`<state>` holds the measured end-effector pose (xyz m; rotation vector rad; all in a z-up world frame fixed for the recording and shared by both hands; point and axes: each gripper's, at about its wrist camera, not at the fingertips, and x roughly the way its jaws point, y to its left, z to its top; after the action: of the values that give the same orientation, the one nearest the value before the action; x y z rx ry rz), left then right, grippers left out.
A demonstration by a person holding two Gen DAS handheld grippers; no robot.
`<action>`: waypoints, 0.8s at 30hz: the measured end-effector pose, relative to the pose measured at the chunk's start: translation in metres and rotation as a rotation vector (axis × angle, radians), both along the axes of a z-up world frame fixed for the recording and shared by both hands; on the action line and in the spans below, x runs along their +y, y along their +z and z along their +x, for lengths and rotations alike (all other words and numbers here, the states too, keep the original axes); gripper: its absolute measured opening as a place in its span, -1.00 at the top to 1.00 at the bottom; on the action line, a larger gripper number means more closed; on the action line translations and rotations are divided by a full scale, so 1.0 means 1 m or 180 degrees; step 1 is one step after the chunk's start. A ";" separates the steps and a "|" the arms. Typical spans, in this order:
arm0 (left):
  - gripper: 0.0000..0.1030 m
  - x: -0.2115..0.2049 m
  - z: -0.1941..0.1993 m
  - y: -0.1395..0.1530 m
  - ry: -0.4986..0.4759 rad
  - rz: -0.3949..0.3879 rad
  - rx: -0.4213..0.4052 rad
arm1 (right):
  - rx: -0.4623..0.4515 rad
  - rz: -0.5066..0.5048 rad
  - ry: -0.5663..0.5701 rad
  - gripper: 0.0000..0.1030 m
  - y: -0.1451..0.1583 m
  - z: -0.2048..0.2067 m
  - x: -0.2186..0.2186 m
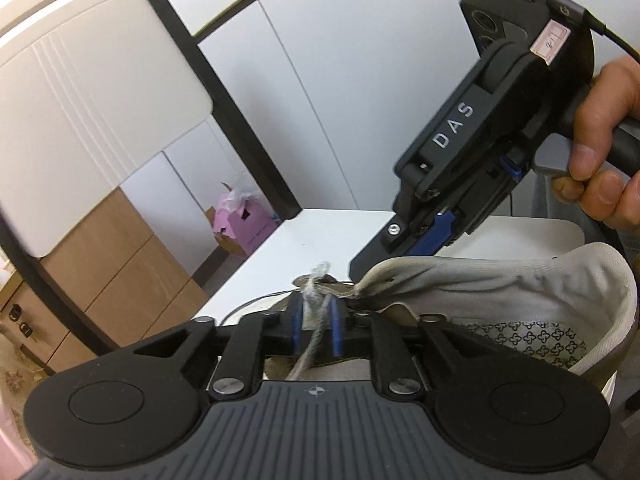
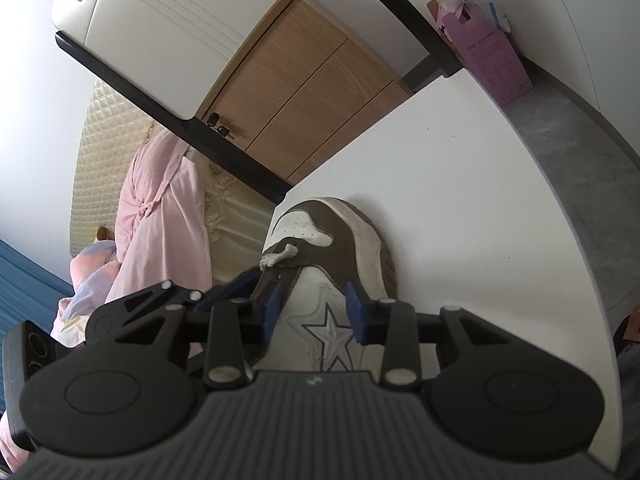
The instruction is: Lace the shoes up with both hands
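— While my left gripper [image 1: 316, 330] sits nearest me, what is it doing with the lace?

— Its blue pads stand a little apart with the grey shoelace [image 1: 314, 332] running between them. I judge the hold as slack, not a pinch; the lace looks to lie loose in the gap, its frayed end [image 1: 322, 270] sticking up just past the fingertips.

— And my right gripper [image 2: 312, 310]?

— Partly open too, straddling the sneaker [image 2: 332, 280] from the side near the stitched star [image 2: 332, 340]. I cannot see either pad pressing the upper, so I read it as gripping nothing, only bracing around the shoe.

— Which step is this?

— Threading, I think. The lace tip pokes out at an eyelet on the brown trim, near the toe. The sneaker lies on the white table [image 2: 460, 200], collar toward me, toe pointing away.

— What does the next move call for?

— Probably taking the frayed tip again, close to its end, and pulling it through while my other gripper steadies the shoe. That fuzzy end may snag.

— Count?

— One sneaker, one lace visible, two grippers. Farther off, one pink carton [image 2: 492, 56] by the wall.
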<state>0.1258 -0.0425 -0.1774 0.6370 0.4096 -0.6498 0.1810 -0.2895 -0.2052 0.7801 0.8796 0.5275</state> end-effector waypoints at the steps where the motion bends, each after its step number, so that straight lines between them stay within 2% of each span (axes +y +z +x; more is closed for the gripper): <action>1: 0.48 0.001 0.000 0.001 0.0021 -0.0015 -0.0012 | 0.0004 0.0007 -0.0006 0.28 0.000 0.000 0.000; 7: 0.44 0.009 -0.006 0.007 0.0025 -0.0045 -0.0083 | 0.0018 0.0028 -0.0028 0.27 -0.002 0.002 -0.001; 17: 0.50 0.013 -0.008 0.010 0.0051 0.0034 0.0029 | 0.0028 0.0027 -0.0058 0.27 -0.003 0.002 -0.001; 20: 0.70 0.012 -0.005 0.009 0.0016 0.0034 0.0081 | 0.0039 0.0039 -0.0063 0.26 -0.003 0.003 -0.001; 21: 0.94 0.010 -0.004 0.008 -0.0011 0.0032 0.0144 | 0.0041 0.0040 -0.0064 0.26 -0.004 0.003 -0.001; 24: 0.95 0.007 -0.001 0.004 -0.0033 0.0050 0.0209 | 0.0047 0.0039 -0.0062 0.26 -0.004 0.003 -0.002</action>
<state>0.1249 -0.0358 -0.1734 0.6342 0.4731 -0.6794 0.1841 -0.2914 -0.2087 0.8040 0.8822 0.5110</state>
